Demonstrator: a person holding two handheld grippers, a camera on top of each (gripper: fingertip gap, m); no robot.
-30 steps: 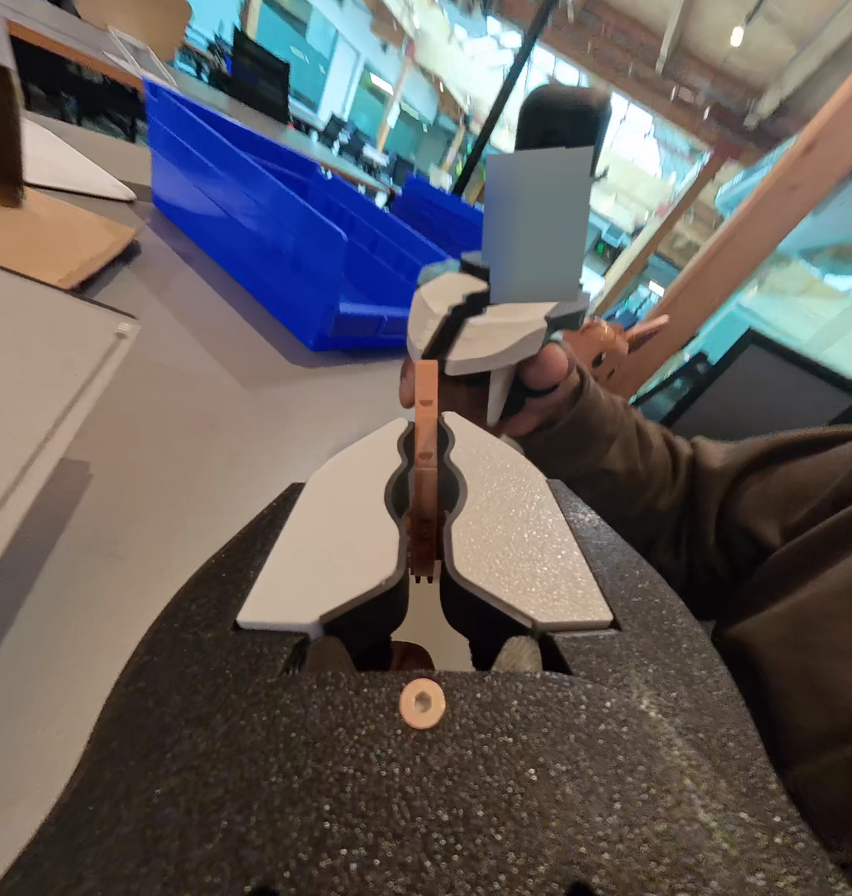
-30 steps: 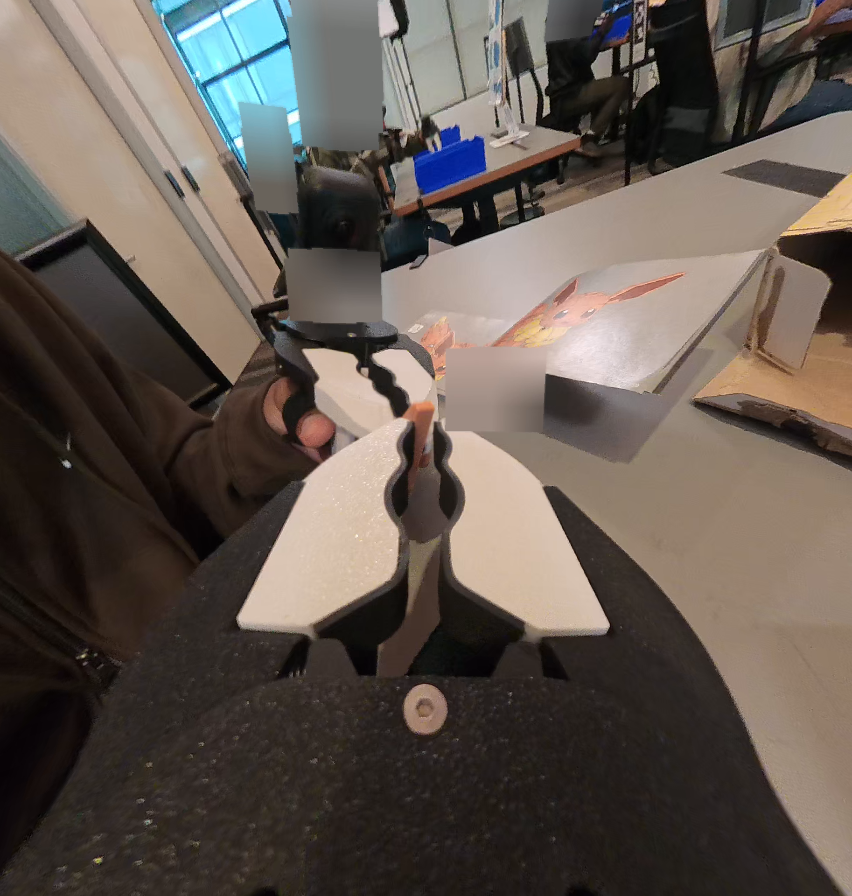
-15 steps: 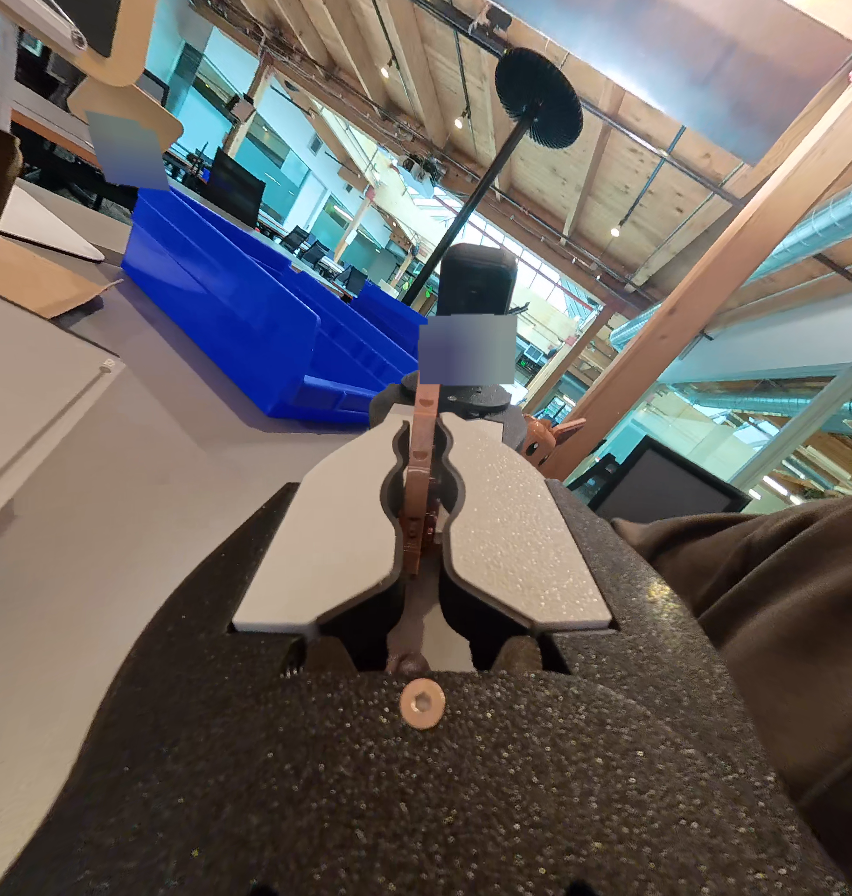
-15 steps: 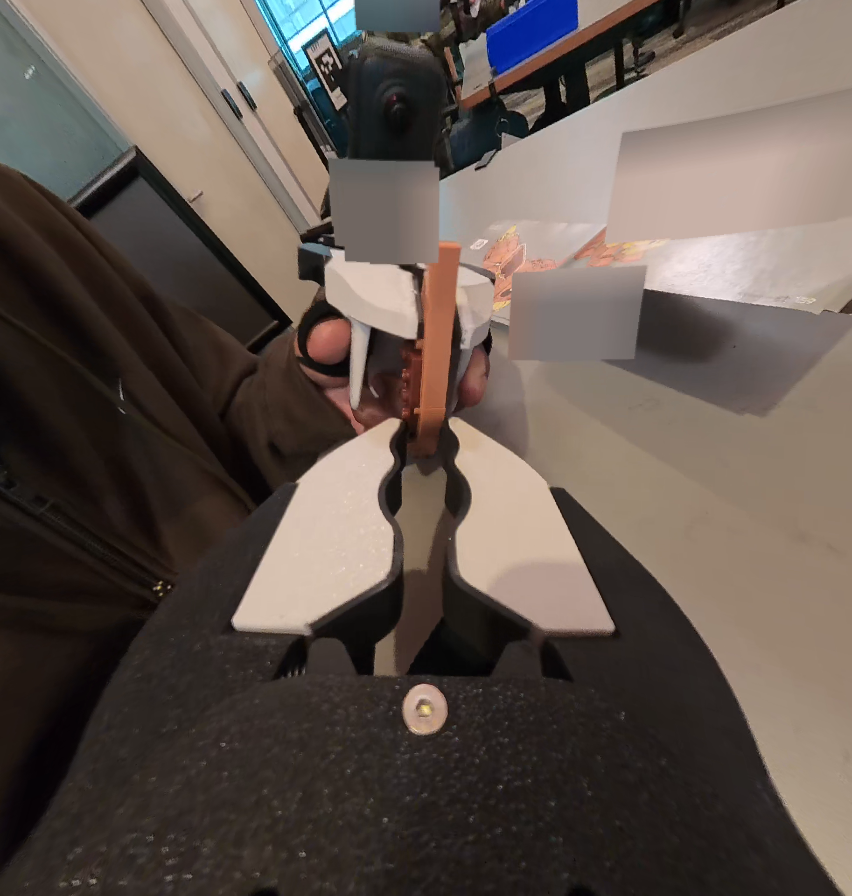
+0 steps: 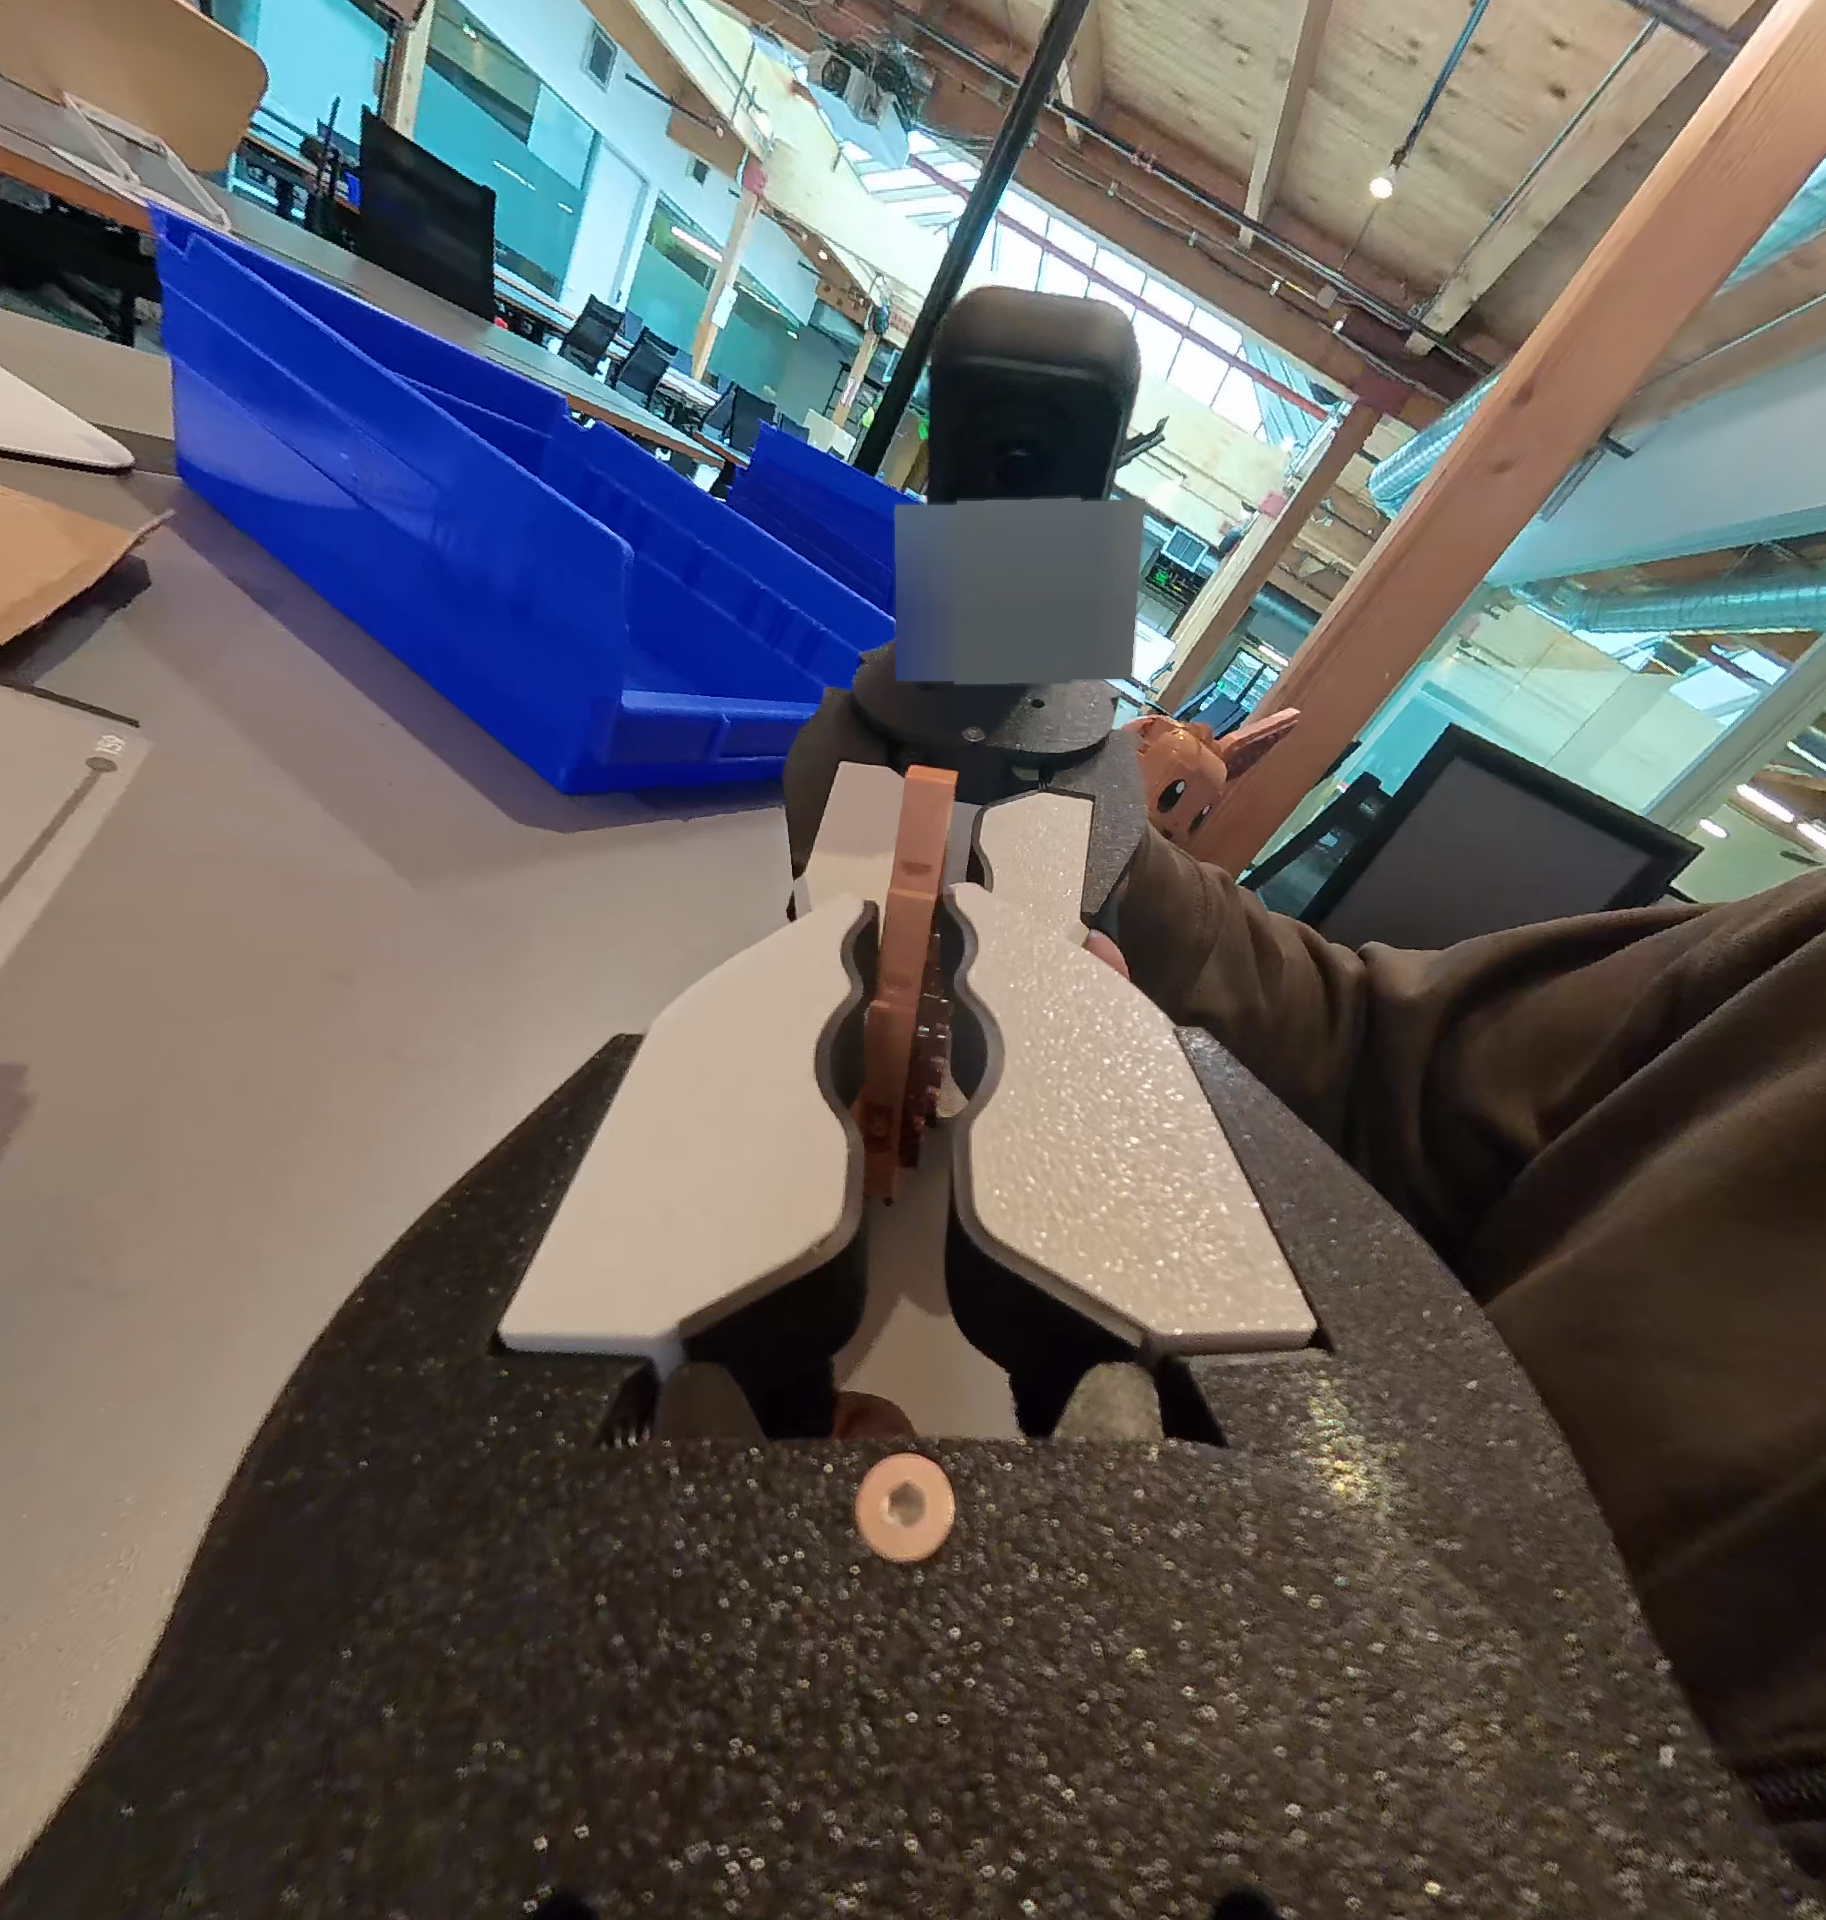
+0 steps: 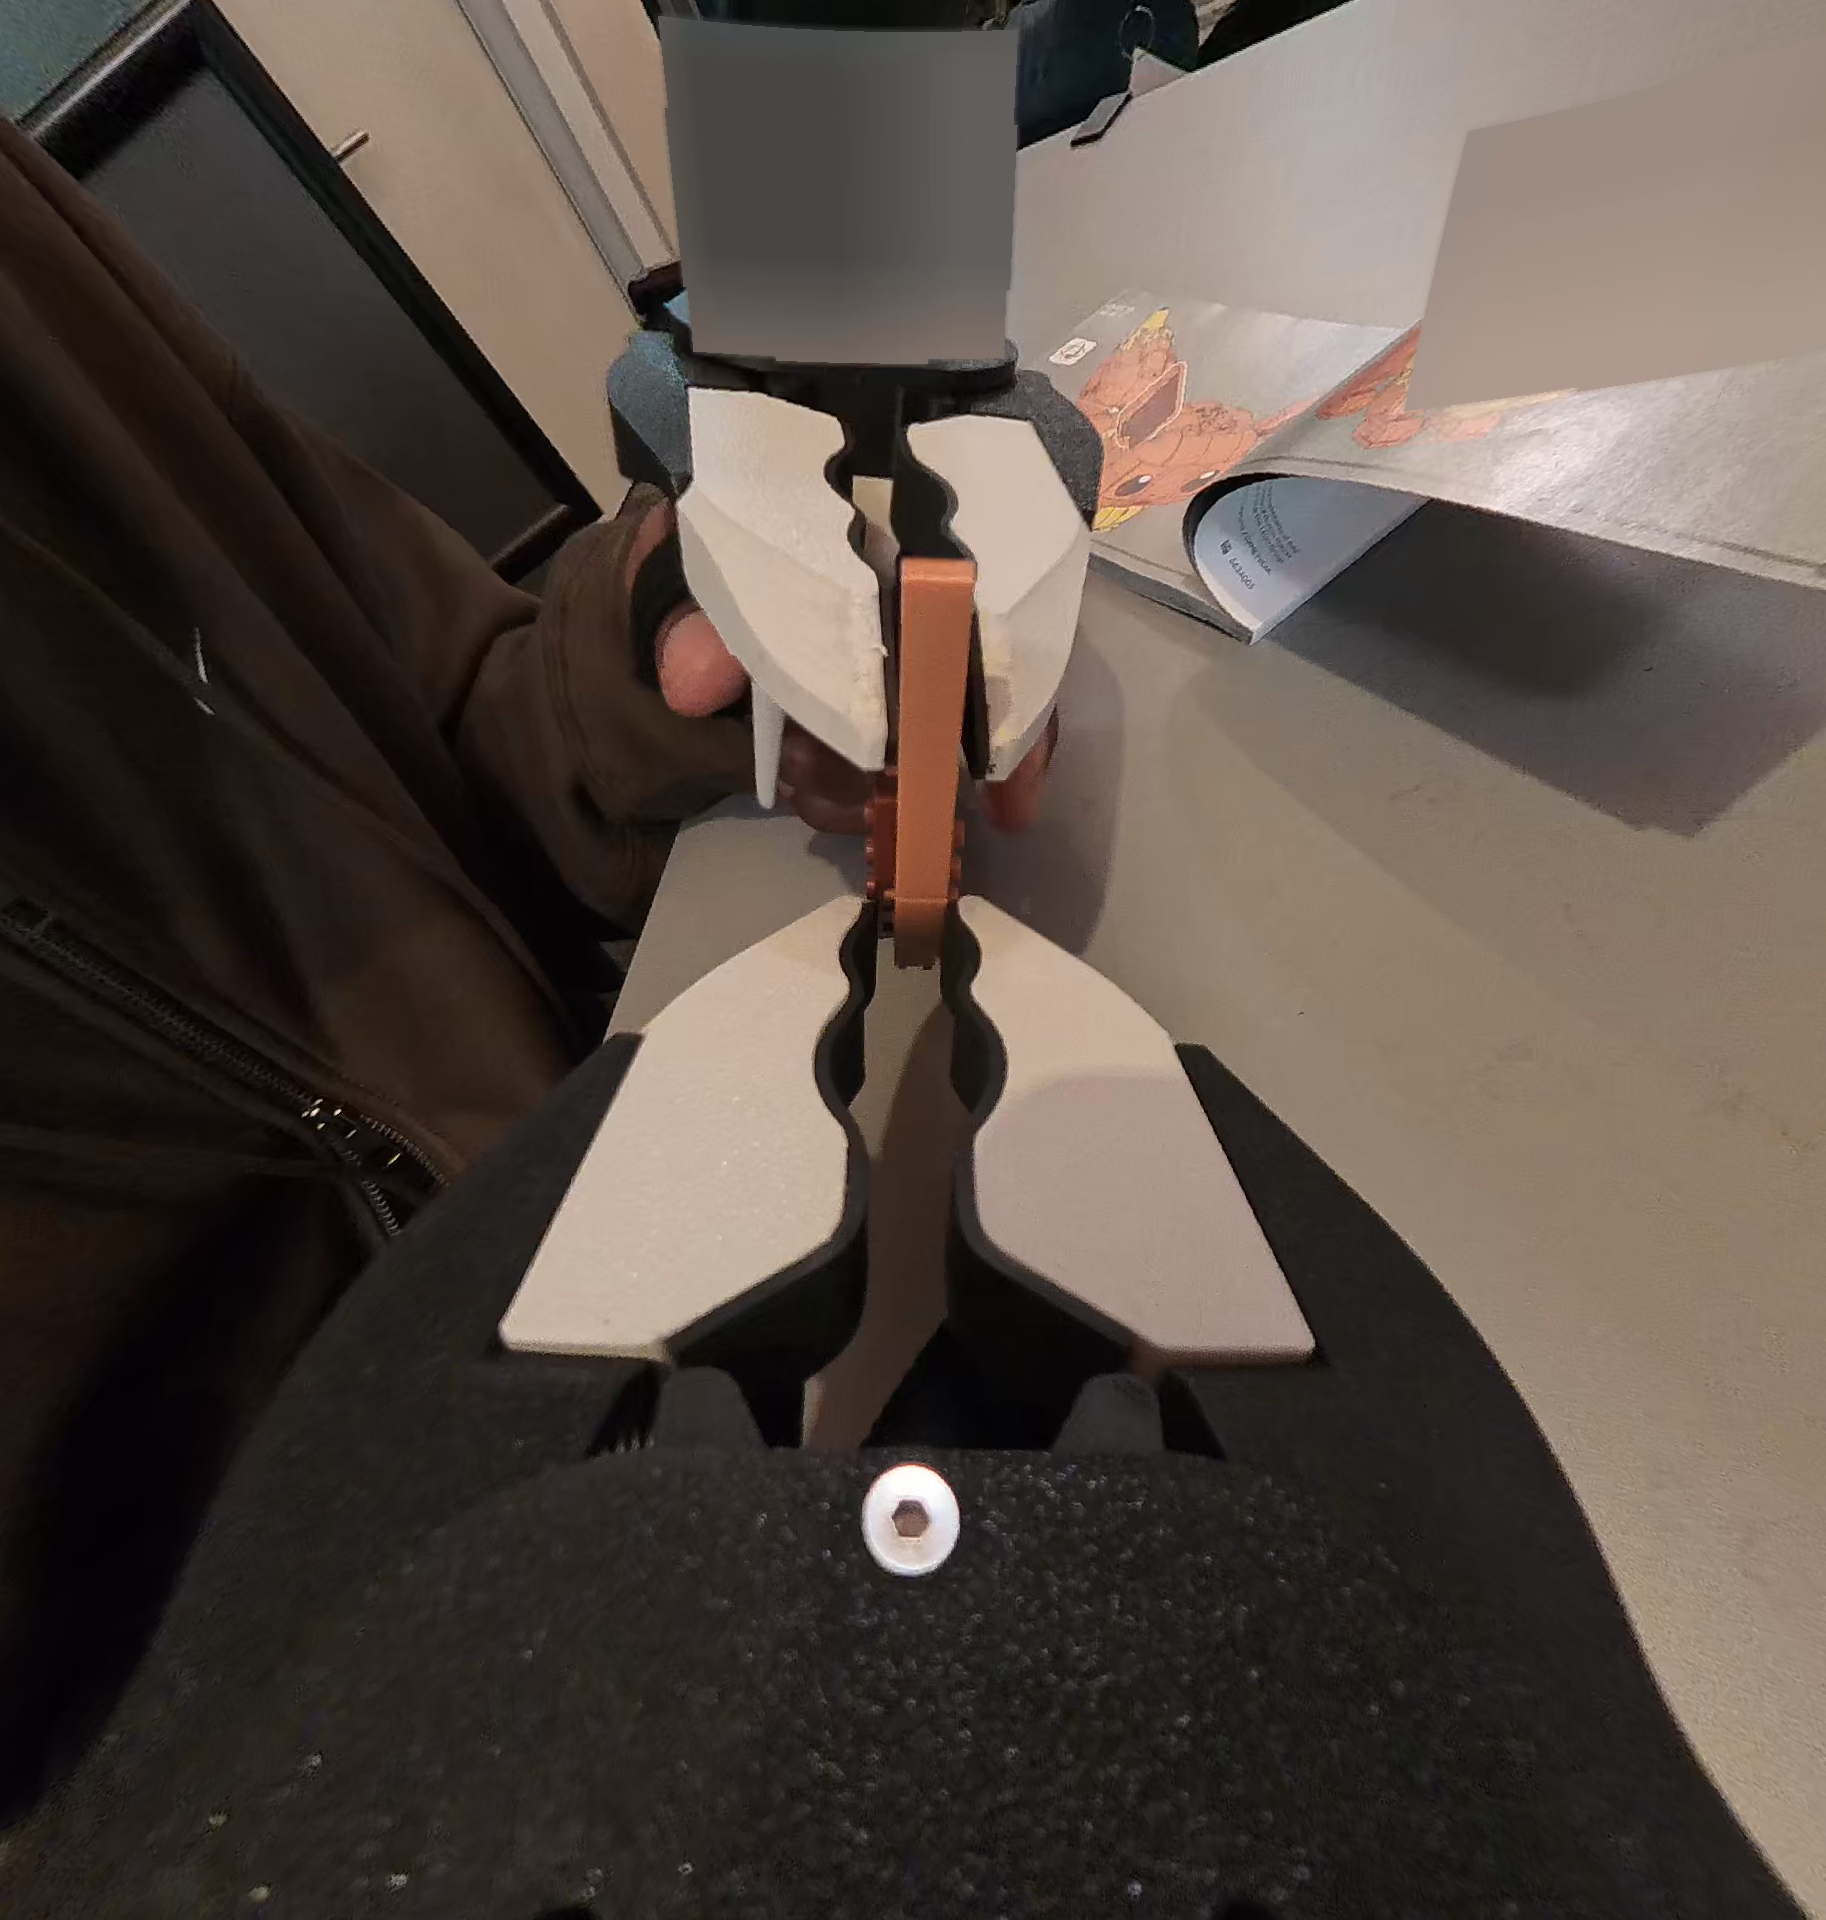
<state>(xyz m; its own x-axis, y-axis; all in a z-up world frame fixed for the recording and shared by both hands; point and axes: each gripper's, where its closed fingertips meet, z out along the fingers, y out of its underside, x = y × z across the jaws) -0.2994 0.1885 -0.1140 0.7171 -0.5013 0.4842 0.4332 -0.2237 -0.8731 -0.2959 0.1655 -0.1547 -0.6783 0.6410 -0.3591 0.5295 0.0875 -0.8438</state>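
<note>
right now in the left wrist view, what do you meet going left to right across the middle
cardboard flap → blue plastic bin → orange-brown brick plate gripped in the left gripper → brown toy fox head → slanted wooden beam → dark monitor

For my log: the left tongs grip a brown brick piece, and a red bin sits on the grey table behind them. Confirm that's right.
One thing is wrong: the bin is blue, not red, as the left wrist view shows. The rest stands: the left tongs grip a brown brick piece, and the bin sits on the grey table behind them.
</note>
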